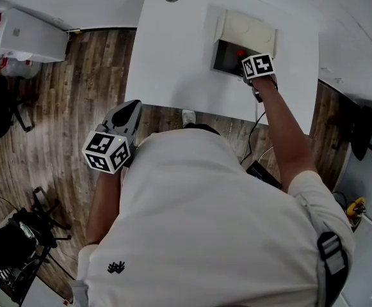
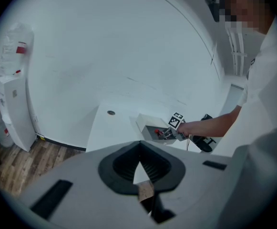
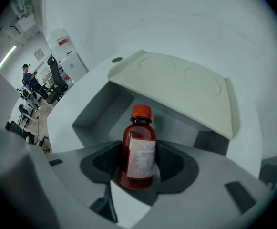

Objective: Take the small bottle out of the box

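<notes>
White table (image 1: 173, 56) over wood floor, grey box (image 3: 100, 109) on it with cream lid (image 3: 176, 85) tipped back. Upright inside: small bottle (image 3: 139, 149), red cap, white label, clamped between the pads of the right gripper (image 3: 139, 160), both snug against its sides. Hold just firmly enough to stop slipping (smooth wall, probably slick). Lift straight up, no tilting, clear of the front wall and the lid's overhang. Left gripper (image 2: 139, 151): jaws together, empty, hanging off the near table edge, well apart from the box. Bring across to pin the box if dragged upward.
</notes>
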A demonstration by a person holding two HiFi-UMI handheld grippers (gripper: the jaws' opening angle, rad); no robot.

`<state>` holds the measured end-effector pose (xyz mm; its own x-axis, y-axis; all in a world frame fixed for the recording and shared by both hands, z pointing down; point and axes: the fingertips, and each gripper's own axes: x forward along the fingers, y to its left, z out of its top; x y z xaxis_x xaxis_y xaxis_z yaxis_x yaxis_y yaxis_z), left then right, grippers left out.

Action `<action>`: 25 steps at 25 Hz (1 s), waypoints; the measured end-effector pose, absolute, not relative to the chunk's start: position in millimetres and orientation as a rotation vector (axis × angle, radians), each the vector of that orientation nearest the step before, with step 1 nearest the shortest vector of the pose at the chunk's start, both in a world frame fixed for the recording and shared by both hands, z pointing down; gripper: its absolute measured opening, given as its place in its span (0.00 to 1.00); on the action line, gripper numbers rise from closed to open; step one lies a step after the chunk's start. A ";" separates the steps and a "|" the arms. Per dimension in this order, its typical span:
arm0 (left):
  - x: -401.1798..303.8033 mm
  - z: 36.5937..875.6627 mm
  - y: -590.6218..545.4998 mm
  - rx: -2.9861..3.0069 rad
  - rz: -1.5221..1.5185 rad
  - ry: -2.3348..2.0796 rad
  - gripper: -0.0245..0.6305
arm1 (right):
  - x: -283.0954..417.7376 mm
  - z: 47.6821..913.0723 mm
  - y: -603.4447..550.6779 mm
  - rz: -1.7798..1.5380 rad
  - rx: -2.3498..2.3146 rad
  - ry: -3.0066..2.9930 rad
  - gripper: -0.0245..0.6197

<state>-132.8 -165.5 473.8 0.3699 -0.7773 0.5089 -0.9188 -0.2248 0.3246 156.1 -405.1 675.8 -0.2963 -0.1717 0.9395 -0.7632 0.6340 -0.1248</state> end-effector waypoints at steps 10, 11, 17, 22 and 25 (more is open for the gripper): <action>-136.2 465.0 -147.9 2.127 0.306 -1.434 0.05 | 149.0 620.9 -393.7 0.643 0.877 -1.967 0.39; -136.3 464.3 -145.2 2.131 0.303 -1.430 0.05 | 148.6 616.0 -389.1 0.656 0.892 -1.986 0.39; -141.0 463.7 -127.8 2.159 0.296 -1.395 0.05 | 147.5 590.4 -350.8 0.747 0.995 -2.093 0.39; -145.0 462.8 -113.5 2.201 0.299 -1.353 0.05 | 138.3 566.3 -312.7 0.750 1.042 -2.181 0.39; -144.6 463.3 -103.4 2.221 0.301 -1.325 0.05 | 132.8 553.2 -285.2 0.755 1.055 -2.224 0.39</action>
<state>-144.6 -103.4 463.3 0.4938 -0.7477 0.4441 -0.8661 -0.3773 0.3278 132.8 -285.2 553.2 -0.5340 -0.4947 0.6856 -0.8099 0.5323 -0.2466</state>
